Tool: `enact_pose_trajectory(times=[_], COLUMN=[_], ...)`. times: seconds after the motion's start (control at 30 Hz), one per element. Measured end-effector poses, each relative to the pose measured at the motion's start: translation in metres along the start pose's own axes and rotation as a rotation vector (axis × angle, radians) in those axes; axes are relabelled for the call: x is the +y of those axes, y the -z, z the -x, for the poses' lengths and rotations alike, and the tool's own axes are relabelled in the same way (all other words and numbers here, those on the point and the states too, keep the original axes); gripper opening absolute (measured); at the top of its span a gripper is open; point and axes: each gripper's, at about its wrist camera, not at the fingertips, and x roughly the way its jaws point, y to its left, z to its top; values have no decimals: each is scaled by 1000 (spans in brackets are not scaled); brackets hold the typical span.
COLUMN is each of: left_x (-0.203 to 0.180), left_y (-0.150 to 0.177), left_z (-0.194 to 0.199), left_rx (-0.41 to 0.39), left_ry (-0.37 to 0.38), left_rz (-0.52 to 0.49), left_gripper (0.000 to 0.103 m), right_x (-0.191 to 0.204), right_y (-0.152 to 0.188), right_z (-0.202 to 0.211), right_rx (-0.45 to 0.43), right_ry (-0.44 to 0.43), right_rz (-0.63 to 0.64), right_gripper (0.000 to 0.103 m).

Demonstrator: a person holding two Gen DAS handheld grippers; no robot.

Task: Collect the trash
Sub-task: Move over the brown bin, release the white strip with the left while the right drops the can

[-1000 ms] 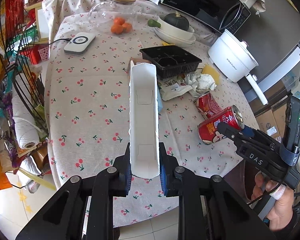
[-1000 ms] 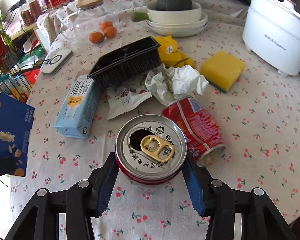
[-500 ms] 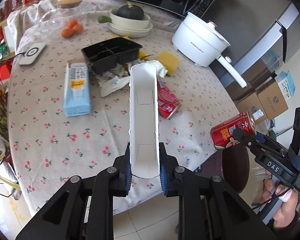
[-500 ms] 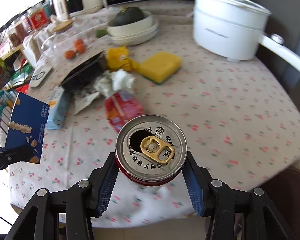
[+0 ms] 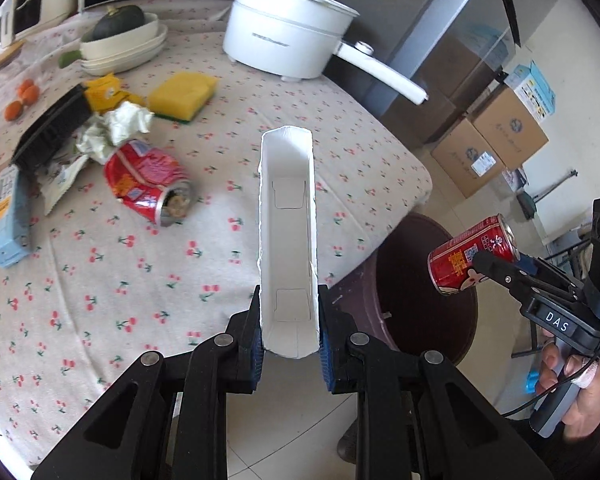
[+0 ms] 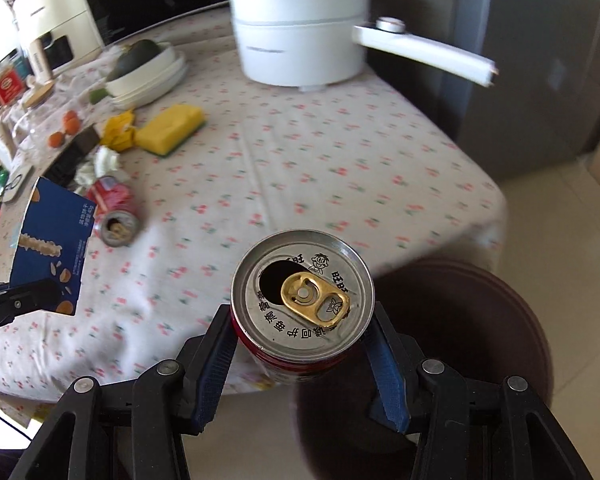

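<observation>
My left gripper [image 5: 290,340] is shut on an open snack box [image 5: 287,240], white inside and blue outside [image 6: 52,248], held over the table's near edge. My right gripper [image 6: 300,344] is shut on a red drink can [image 6: 302,292], seen from the side in the left wrist view [image 5: 470,258], held above a dark brown bin [image 5: 416,292] on the floor beside the table. A crushed red can [image 5: 148,188], crumpled tissue [image 5: 120,124], a wrapper, a blue carton [image 5: 8,216] and a black tray [image 5: 52,132] lie on the table.
The cherry-print tablecloth [image 5: 140,280] covers the table. A white electric pot [image 5: 288,32] with a long handle, a yellow sponge [image 5: 182,96], stacked bowls with a squash [image 5: 120,40] and oranges stand at the back. Cardboard boxes [image 5: 496,136] sit on the floor to the right.
Both grippers have swung right, off the table's middle towards its right edge. The red can has moved from above the table to above the brown bin. Both grips are unchanged.
</observation>
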Motion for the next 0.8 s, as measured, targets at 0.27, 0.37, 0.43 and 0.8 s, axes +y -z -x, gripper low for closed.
enact_pose_trajectory(times=[0.27, 0.37, 0.43, 0.8], left_x=[-81, -103, -114, -125], left_y=[12, 19, 22, 23], left_z=[-56, -74, -85, -103], left_rx=[82, 105, 115, 104], left_ry=[73, 83, 78, -6], left_rz=[-116, -147, -169, -223], left_gripper=[24, 24, 24, 81], right_x=[-72, -94, -106, -137], right_y=[32, 42, 48, 71], right_z=[16, 19, 20, 16], right_rx=[17, 29, 35, 84], right_ry=[56, 75, 86, 122], right_rz=[-96, -129, -145, -165], right_gripper=[56, 56, 56, 56])
